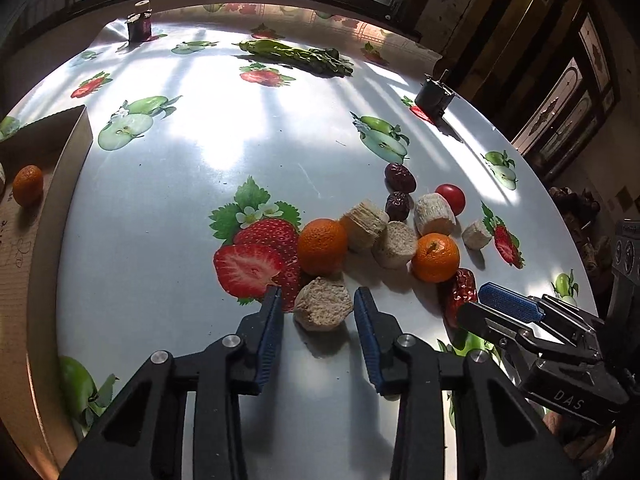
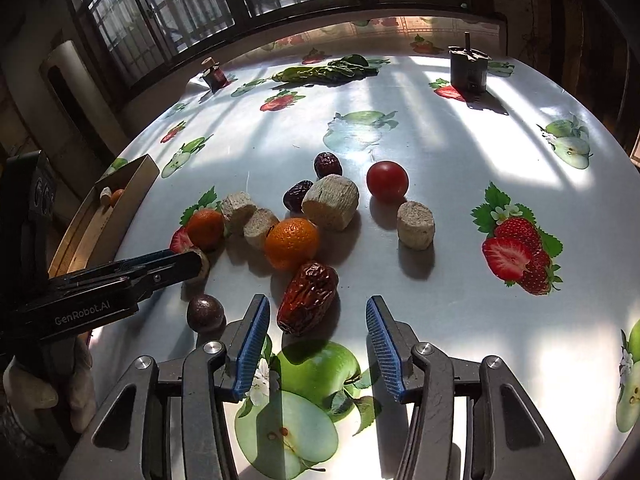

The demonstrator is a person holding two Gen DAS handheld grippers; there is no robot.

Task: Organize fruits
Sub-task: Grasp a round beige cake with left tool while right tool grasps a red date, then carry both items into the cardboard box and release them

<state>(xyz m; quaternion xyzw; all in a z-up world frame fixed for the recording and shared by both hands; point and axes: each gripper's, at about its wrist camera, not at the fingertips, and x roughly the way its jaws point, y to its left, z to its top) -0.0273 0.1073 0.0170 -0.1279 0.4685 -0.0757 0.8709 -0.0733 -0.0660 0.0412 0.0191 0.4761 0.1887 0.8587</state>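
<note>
My left hand-held gripper (image 1: 316, 308) sits around a beige, rough-cut chunk (image 1: 323, 304) at the near edge of the pile, jaws a little apart from its sides, nothing gripped. My right hand-held gripper (image 2: 316, 320) brackets a big wrinkled date (image 2: 307, 298), jaws parted, the left pad just beside it, the right pad apart from it. Behind those, two mandarins (image 2: 291, 243), more beige chunks (image 2: 331, 201), two dark dates (image 2: 327, 165) and a red tomato (image 2: 387, 181) crowd together on the counter (image 2: 460, 160), with its fruit-print cloth. A small dark round fruit (image 2: 205, 313) lies just left of my right jaws. Far left, a cardboard box (image 1: 60, 148) holds one mandarin (image 1: 27, 185). At the far edge lie leafy greens (image 1: 296, 55), a small dark jar (image 1: 139, 24) and a dark container (image 1: 434, 94).
</note>
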